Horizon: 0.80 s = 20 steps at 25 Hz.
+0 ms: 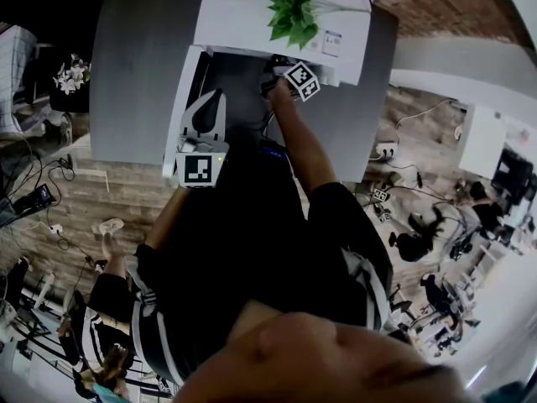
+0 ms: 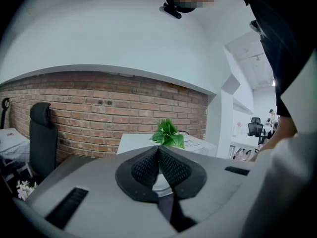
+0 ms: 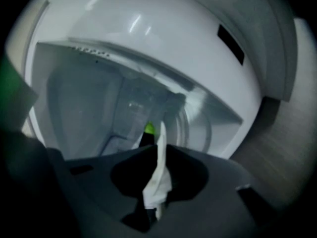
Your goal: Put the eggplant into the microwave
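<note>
Fingers [image 3: 190,177] of the right gripper [image 3: 159,148] stood almost together inside the microwave [image 1: 239,15], pinching the eggplant [image 3: 147,134]. We saw its dark body run down between the pads and its green tip poke out just past them. Our left gripper [image 2: 158,155] had its ribbed fingers [image 2: 141,170] closed on each other, tip to tip, and it hung outside, just beside the open door [image 1: 179,112].

Much was hidden from us. In the head view the microwave's white top covered the whole cavity, so the right fingertips and the eggplant were out of sight there. Only that gripper's marker cube [image 1: 302,80] and our right arm [image 1: 302,149] showed at the opening. The right gripper view was dim, and the gripper's own grey body cut off what lay under the eggplant, so we could not tell whether it touched anything below. A white crumpled strip [image 3: 159,182] sat between those fingers beside the eggplant, and we could not make out what it was. In the left gripper view our dark clothing [image 2: 290,43] blocked the upper right.

Around us, the grey table [image 1: 134,74] carried the microwave, with a brick wall [image 2: 99,98] behind. A black chair [image 2: 42,138] stood left of the table, a green plant [image 1: 289,11] sat on the microwave's top, and small white flowers [image 2: 22,188] showed low beside the chair.
</note>
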### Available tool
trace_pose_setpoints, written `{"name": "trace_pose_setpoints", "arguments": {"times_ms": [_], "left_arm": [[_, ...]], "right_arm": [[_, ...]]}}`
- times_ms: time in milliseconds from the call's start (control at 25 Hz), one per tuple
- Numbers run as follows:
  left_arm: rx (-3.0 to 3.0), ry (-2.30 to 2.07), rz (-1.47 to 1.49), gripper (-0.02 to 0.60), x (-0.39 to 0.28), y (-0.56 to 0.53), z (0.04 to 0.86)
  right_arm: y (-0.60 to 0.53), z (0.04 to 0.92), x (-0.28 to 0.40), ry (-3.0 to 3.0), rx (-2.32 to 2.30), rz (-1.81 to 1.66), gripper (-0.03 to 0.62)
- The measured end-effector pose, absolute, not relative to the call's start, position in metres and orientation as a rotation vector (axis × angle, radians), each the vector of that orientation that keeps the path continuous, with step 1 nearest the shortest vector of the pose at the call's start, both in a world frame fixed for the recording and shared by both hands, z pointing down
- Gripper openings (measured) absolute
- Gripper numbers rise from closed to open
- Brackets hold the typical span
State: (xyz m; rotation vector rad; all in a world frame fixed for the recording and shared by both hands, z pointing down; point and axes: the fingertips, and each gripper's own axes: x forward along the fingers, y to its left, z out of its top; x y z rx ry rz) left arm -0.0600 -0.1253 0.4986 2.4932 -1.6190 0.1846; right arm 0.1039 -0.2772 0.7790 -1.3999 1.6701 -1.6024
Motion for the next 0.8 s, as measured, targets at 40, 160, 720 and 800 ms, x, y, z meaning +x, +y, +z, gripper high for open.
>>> {"name": "trace_pose_setpoints", "arguments": {"times_ms": [40, 160, 720, 800], "left_arm": [[2.491, -1.619, 0.185, 0.037, -0.0601, -0.1254, 0.4987], [2.478, -1.613, 0.200, 0.037, -0.0595, -0.1248, 0.5005], [2.487, -1.597, 0.208, 0.037, -0.0580, -0.1239, 0.4991], [2.488, -1.599, 0.193, 0.037, -0.0577, -0.1248, 0.4984]], "right_arm": [[-0.2773, 0.7785, 0.1041, 1.688, -1.414, -1.591, 0.060], [-0.2782, 0.7747, 0.1037, 1.731, -1.436, -1.570, 0.098], [-0.2733, 0.7699, 0.0998, 2.117, -1.720, -1.393, 0.207], [-0.2714, 0.7716, 0.0987, 2.176, -1.762, -1.365, 0.215]]}}
